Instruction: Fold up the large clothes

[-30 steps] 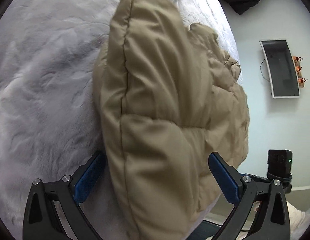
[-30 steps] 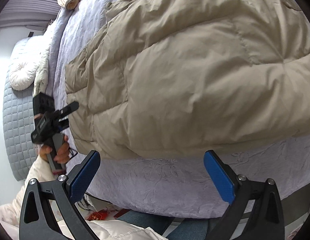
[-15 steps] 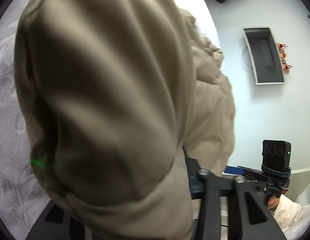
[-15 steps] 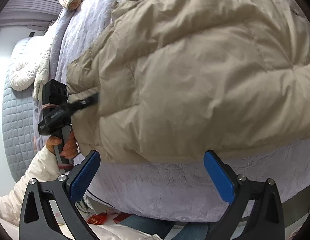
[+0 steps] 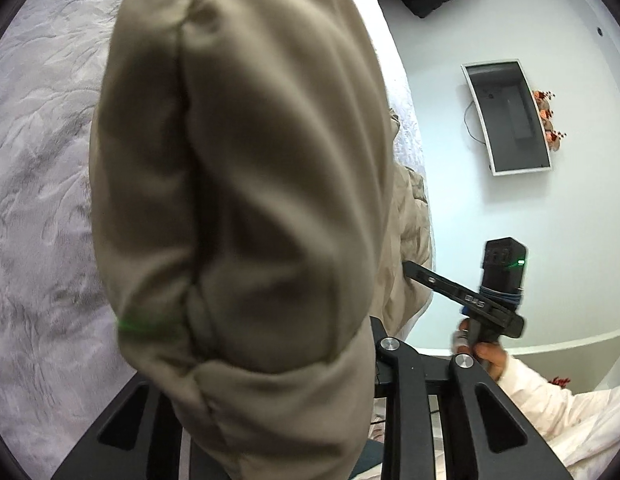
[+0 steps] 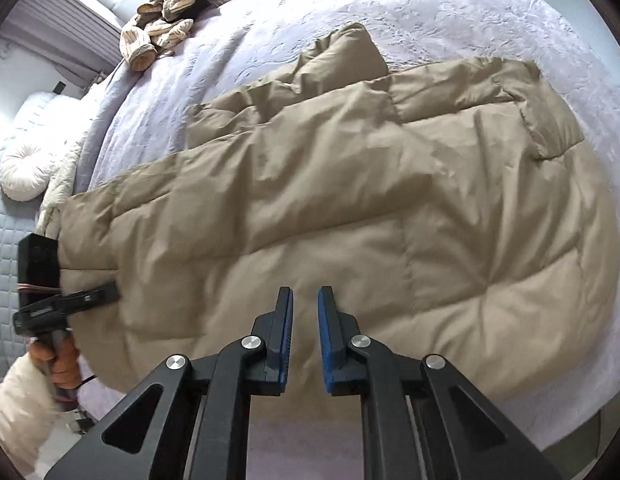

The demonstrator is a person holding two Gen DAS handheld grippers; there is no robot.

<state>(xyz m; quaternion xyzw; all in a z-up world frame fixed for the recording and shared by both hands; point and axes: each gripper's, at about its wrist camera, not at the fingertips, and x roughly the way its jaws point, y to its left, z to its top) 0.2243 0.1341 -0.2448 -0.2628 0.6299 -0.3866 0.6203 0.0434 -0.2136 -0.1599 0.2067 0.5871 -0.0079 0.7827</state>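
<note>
The jaws of the left gripper (image 5: 293, 420) are closing on a puffy edge of the tan padded coat (image 6: 350, 216), which is pinched between them. The right gripper (image 6: 303, 340) is narrowing too, with nothing seen held. One coat is counted, spread across the bed (image 6: 450, 12); folding is judged barely begun. Two grippers and one far pile of clothes (image 6: 165, 16) are counted.

A lavender bedspread (image 6: 450, 12) filled the frame; at right, a pale wall (image 5: 490, 208) bore a framed screen (image 5: 508, 116).
</note>
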